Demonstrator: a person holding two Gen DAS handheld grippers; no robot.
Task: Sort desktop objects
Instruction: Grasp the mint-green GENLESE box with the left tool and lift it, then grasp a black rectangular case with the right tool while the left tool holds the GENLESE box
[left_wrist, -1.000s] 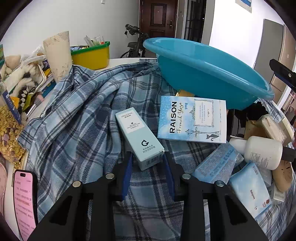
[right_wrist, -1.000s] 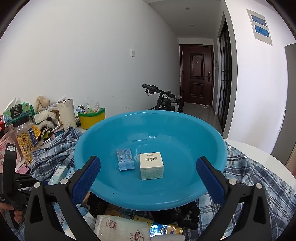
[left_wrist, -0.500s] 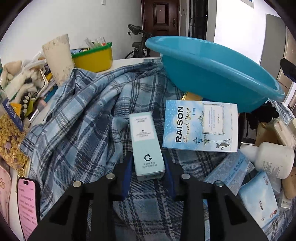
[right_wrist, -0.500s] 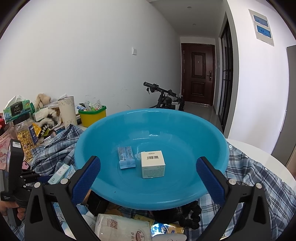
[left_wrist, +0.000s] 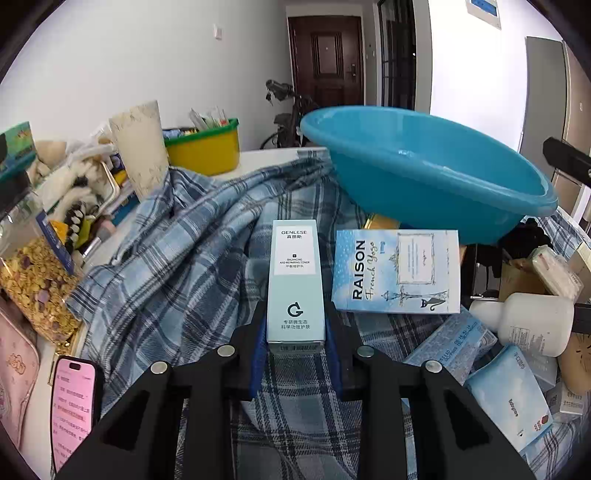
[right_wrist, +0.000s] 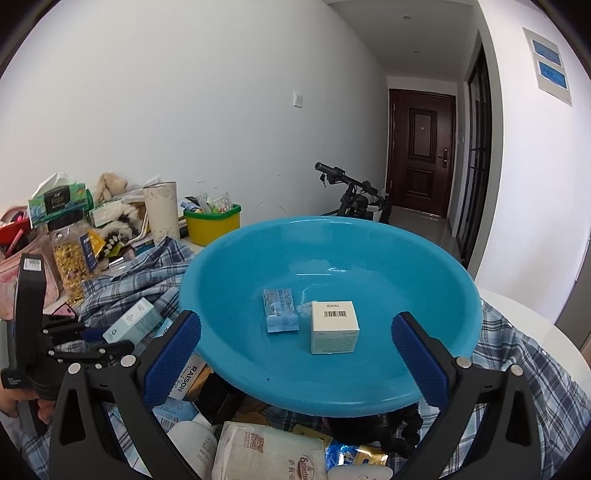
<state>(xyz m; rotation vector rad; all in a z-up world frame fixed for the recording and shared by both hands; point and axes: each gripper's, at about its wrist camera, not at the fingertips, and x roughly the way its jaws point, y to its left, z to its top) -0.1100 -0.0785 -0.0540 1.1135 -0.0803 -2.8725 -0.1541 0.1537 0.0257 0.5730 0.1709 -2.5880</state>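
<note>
My left gripper (left_wrist: 295, 343) is shut on the near end of a pale teal GENLESE toner box (left_wrist: 294, 280) and holds it lifted over the plaid cloth (left_wrist: 184, 258); the box also shows in the right wrist view (right_wrist: 135, 320). The blue basin (left_wrist: 424, 177) stands to the right and behind. In the right wrist view the basin (right_wrist: 424, 258) holds a white barcode box (right_wrist: 334, 326) and a small blue packet (right_wrist: 280, 310). My right gripper (right_wrist: 295, 347) is open and empty at the basin's near rim.
A RAISON box (left_wrist: 397, 271), a white bottle (left_wrist: 528, 323), blue packets (left_wrist: 509, 395), a phone (left_wrist: 72, 406), a cereal jar (left_wrist: 33, 284), a paper cup (left_wrist: 138, 147) and a yellow tub (left_wrist: 205, 147) crowd the table. A white pack (right_wrist: 269, 450) lies below the basin.
My left gripper has closed on the toner box, straightened it and lifted it toward the basin. The right gripper has stayed open over the basin.
</note>
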